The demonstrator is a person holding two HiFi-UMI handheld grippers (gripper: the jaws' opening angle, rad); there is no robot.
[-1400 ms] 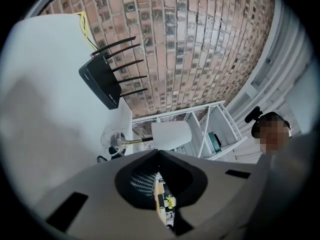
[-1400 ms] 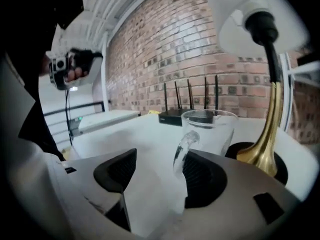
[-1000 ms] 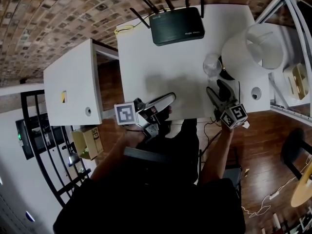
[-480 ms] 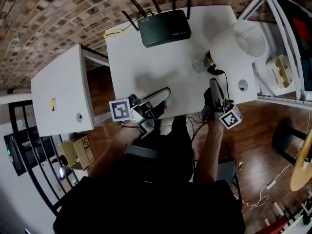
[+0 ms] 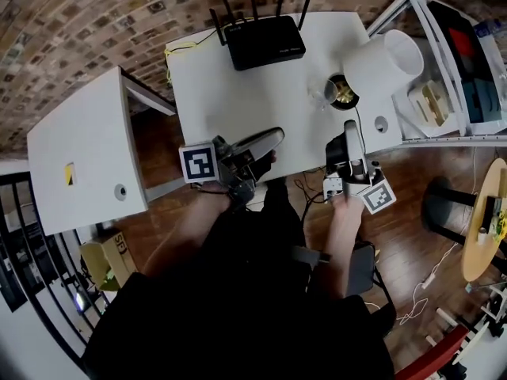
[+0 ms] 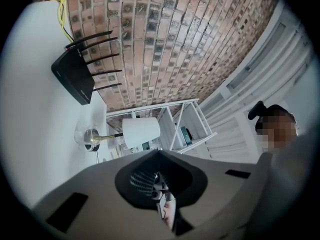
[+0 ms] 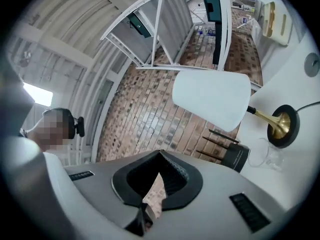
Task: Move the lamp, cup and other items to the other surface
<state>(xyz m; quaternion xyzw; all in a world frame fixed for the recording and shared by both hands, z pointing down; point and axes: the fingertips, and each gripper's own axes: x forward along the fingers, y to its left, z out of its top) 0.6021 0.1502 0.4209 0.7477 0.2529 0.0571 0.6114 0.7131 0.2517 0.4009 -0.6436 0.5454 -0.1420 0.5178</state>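
Right gripper (image 5: 351, 127) hovering with jaws pressed together, gripping nothing. Lamp (image 5: 382, 60) and cup (image 5: 321, 95) standing near, ahead of its tips. Left gripper (image 5: 273, 137) likewise closed, empty.

Bright even indoor light, white worktop (image 5: 238, 101) near glare, soft faint shadows, strong fisheye bending, black vignette corners, mild blur

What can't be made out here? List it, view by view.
Head view: the lamp shade hides the stem's top.
Head view: the router print is too small to read.
Head view: the yellow mark on the side table is too small to name.
Left gripper view: the cup overlaps the lamp base; contact unclear.
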